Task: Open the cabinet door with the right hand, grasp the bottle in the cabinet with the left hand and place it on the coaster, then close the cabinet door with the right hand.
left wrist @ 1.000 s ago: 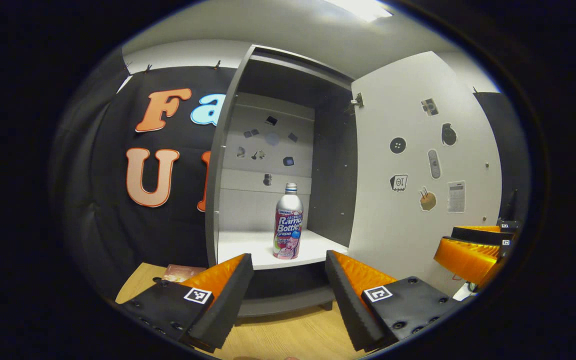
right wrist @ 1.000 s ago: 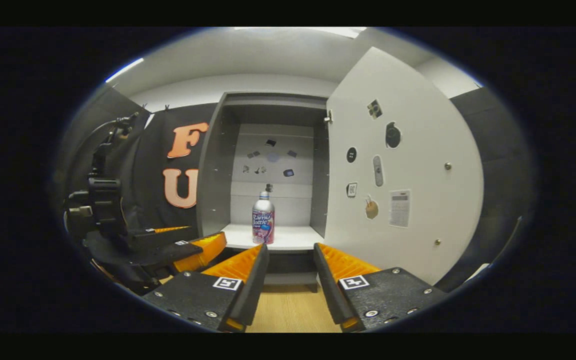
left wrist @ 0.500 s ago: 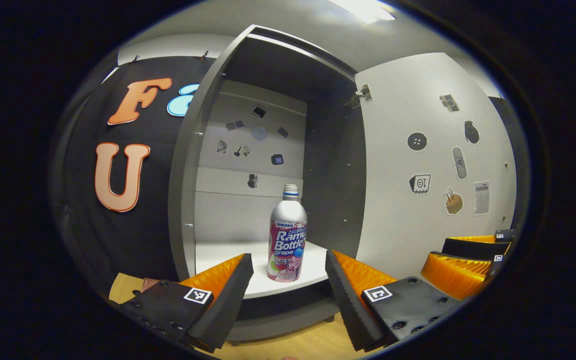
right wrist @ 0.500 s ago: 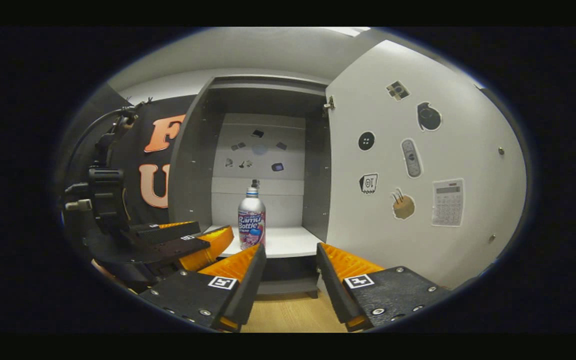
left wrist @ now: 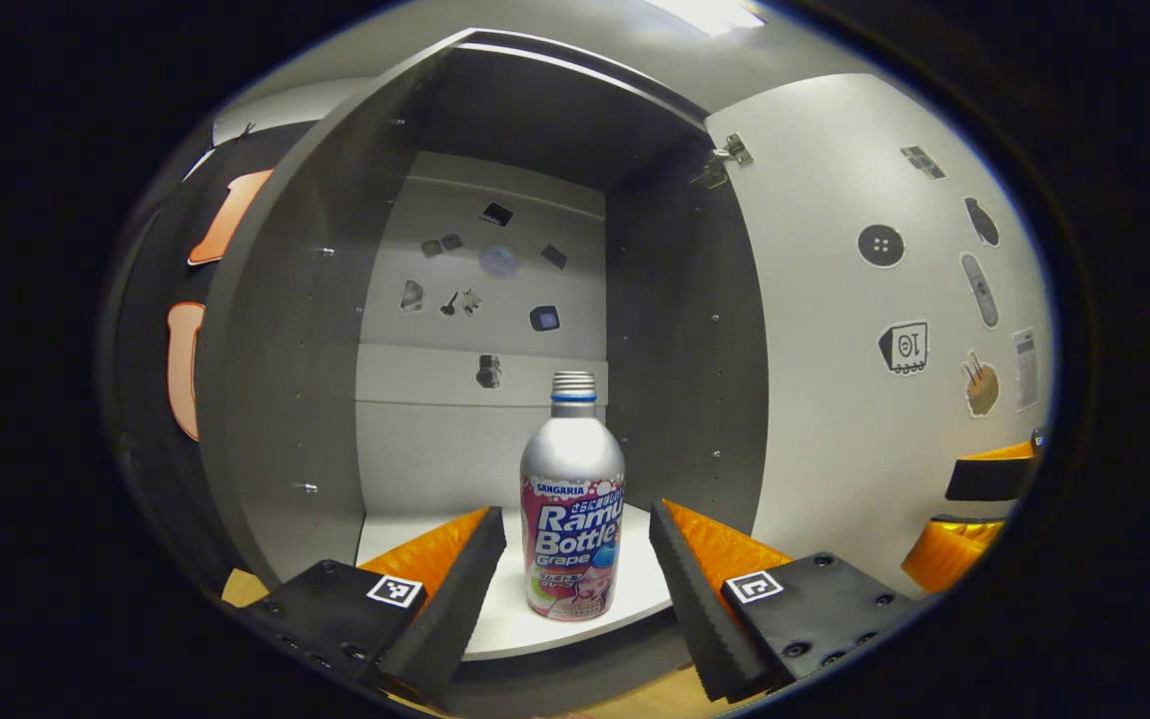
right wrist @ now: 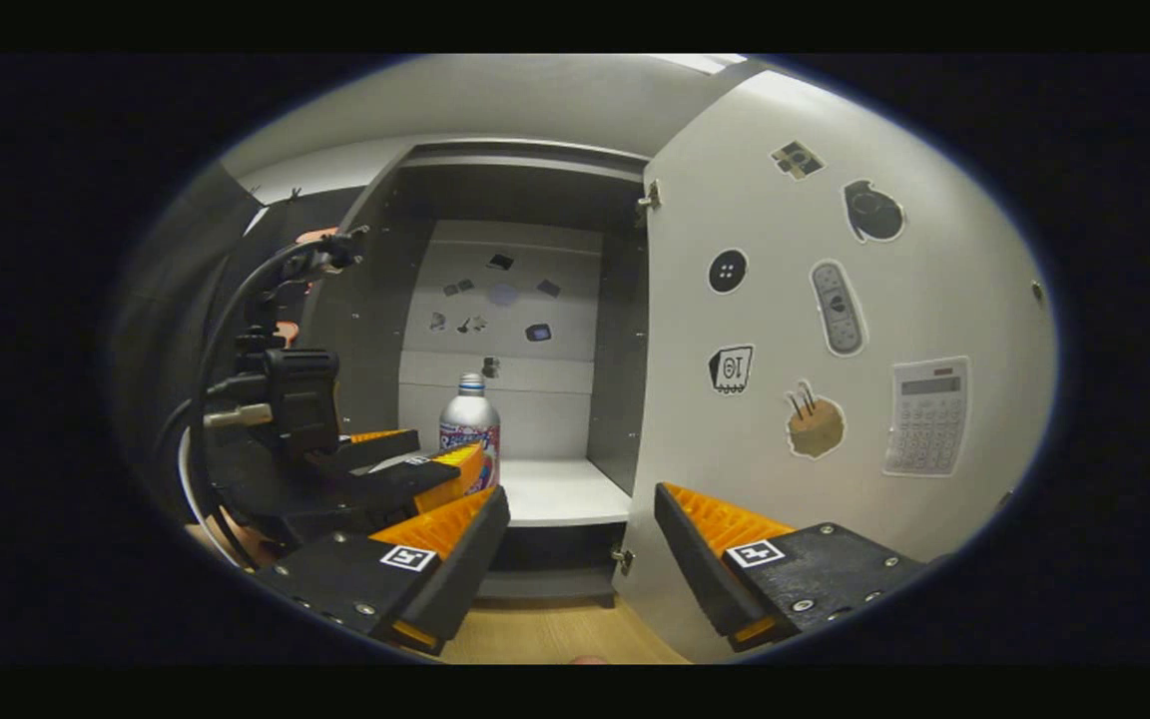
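A silver bottle [left wrist: 572,509] with a pink and blue label stands upright near the front edge of the white cabinet shelf [left wrist: 515,624]. My left gripper [left wrist: 575,529] is open, its fingers on either side of the bottle and not touching it. In the right gripper view the bottle [right wrist: 468,424] stands partly behind the left gripper [right wrist: 410,469], which reaches into the cabinet. My right gripper [right wrist: 580,509] is open and holds nothing, in front of the cabinet base, close to the white cabinet door [right wrist: 835,330], which is swung wide open.
The grey cabinet walls [left wrist: 276,379] close in on both sides of the left gripper. The open door [left wrist: 884,300] carries several stickers and stands at the right. A strip of wooden table [right wrist: 555,634] lies below the cabinet. The right gripper [left wrist: 974,499] shows at the far right.
My left gripper has moved forward into the cabinet until its open fingers flank the bottle. My right gripper has drifted right and closer to the open door.
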`<act>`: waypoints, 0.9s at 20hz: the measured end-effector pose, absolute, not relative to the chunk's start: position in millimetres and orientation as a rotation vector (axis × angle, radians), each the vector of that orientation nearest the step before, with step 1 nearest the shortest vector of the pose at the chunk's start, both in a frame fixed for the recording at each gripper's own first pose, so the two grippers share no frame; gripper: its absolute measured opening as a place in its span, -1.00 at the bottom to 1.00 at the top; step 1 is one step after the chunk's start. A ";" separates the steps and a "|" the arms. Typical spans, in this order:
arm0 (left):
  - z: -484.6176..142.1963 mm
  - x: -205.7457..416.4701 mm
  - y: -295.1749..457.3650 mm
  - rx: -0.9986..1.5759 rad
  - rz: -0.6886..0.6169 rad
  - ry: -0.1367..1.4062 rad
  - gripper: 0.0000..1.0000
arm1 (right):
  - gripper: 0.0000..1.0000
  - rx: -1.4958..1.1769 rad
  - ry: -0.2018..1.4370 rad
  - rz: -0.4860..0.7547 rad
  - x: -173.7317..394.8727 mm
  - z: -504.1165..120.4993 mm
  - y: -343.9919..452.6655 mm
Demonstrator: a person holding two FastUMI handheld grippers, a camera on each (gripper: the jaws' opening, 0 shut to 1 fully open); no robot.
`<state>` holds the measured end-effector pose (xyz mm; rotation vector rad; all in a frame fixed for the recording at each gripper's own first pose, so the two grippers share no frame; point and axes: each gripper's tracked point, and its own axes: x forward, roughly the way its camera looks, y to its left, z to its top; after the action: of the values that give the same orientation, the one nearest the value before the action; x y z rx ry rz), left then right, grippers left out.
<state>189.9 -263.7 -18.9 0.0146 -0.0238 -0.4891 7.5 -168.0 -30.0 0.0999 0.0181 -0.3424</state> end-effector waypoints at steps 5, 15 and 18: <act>-25.9 216.0 -272.1 0.035 -0.469 -0.027 0.90 | 0.86 0.089 0.016 -0.321 18.1 -41.4 -167.7; -47.4 234.9 -279.2 0.039 -0.453 0.015 0.90 | 0.87 0.122 0.040 -0.287 22.6 -52.4 -170.1; -45.5 234.0 -275.8 0.053 -0.442 0.014 0.73 | 0.87 0.125 0.043 -0.275 20.3 -53.9 -170.2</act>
<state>234.0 -275.8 -45.5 0.0532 0.0142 -0.4417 20.3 -170.2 -53.9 0.1250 0.0427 -0.2747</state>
